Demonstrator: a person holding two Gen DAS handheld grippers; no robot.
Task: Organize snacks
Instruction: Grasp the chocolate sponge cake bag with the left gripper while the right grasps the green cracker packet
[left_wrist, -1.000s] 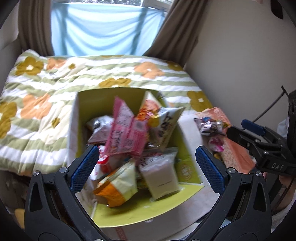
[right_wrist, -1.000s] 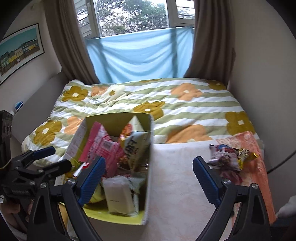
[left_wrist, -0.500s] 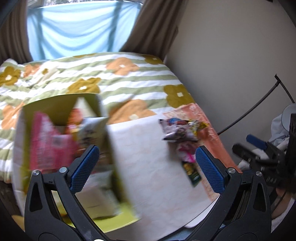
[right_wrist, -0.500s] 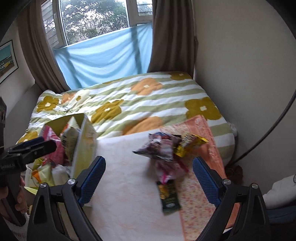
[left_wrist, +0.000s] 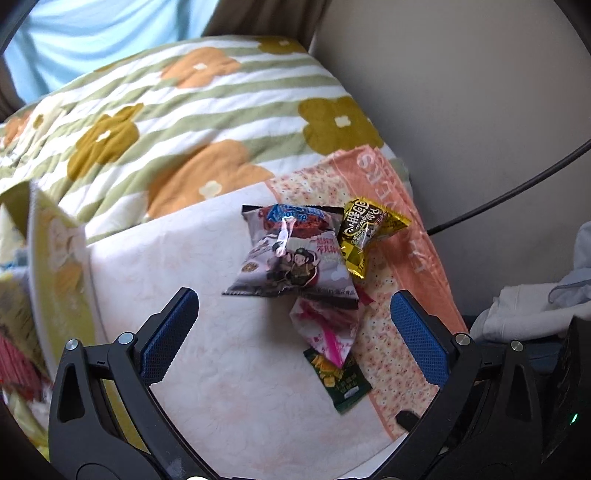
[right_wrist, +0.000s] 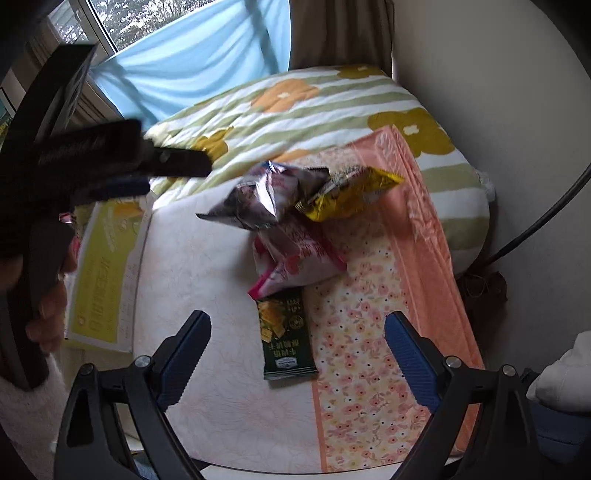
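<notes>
Left gripper (left_wrist: 293, 332): jaws spread wide, nothing between the blue pads; it hangs above the pale tablecloth (left_wrist: 229, 387), with the snack pile just beyond and between its fingertips. In the right wrist view the same tool shows as a dark blurred shape at the left edge (right_wrist: 110, 166), a hand wrapped round its grip.

Right gripper (right_wrist: 297, 347): jaws likewise spread, holding nothing; the green packet lies on the cloth between its two fingers, nearer the left one, without touching either.

Snack pile, four loose items, at the seam where the pale tablecloth meets the orange floral cloth (right_wrist: 369, 350):
- Silver-purple chip bag (left_wrist: 291, 251) with a cartoon figure, topmost, puffed and tilted.
- Yellow-black packet (left_wrist: 364, 230), touching the chip bag's right side, resting over the orange cloth.
- Pink-and-white packet (left_wrist: 327, 328), partly tucked beneath the chip bag.
- Dark green cracker packet (right_wrist: 284, 336), flat, its upper end under the pink-and-white packet (nearest to both grippers).

Yellow-green cardboard box (right_wrist: 107, 273): at the left of the cloth, well apart from the pile; its outer side faces the right gripper. Snacks inside show only as a blur at the left wrist view's edge.

Surroundings: striped floral quilt (left_wrist: 184, 122) behind the cloths; blue sheet (right_wrist: 192, 55) at the window; black cable (left_wrist: 509, 192) against the wall.
</notes>
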